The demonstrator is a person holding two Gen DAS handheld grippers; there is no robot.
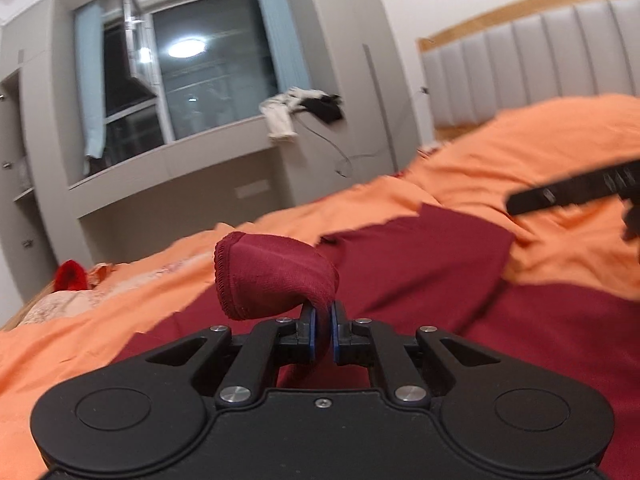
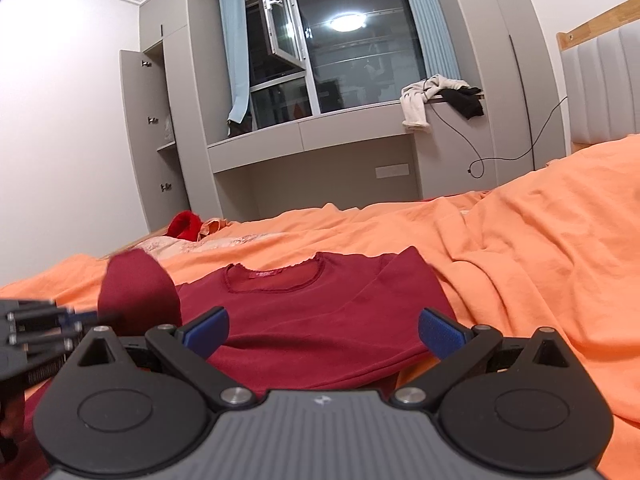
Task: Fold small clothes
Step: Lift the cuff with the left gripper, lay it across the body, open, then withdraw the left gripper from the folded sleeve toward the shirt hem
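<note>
Left gripper [image 1: 323, 320]: clenched on the sleeve cuff [image 1: 272, 276] of the dark red shirt [image 2: 320, 308], lifted above the cloth. Right gripper [image 2: 323, 334]: released, blue pads wide apart, over the shirt's lower part. Shirt: spread flat on the orange bedsheet [image 2: 540, 240], collar toward the window [image 2: 340, 40].

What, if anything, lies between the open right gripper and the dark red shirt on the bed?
Nothing visible. The right gripper hangs open directly over the dark red shirt, with only air between. The left gripper pinches the raised sleeve off to the side.
</note>
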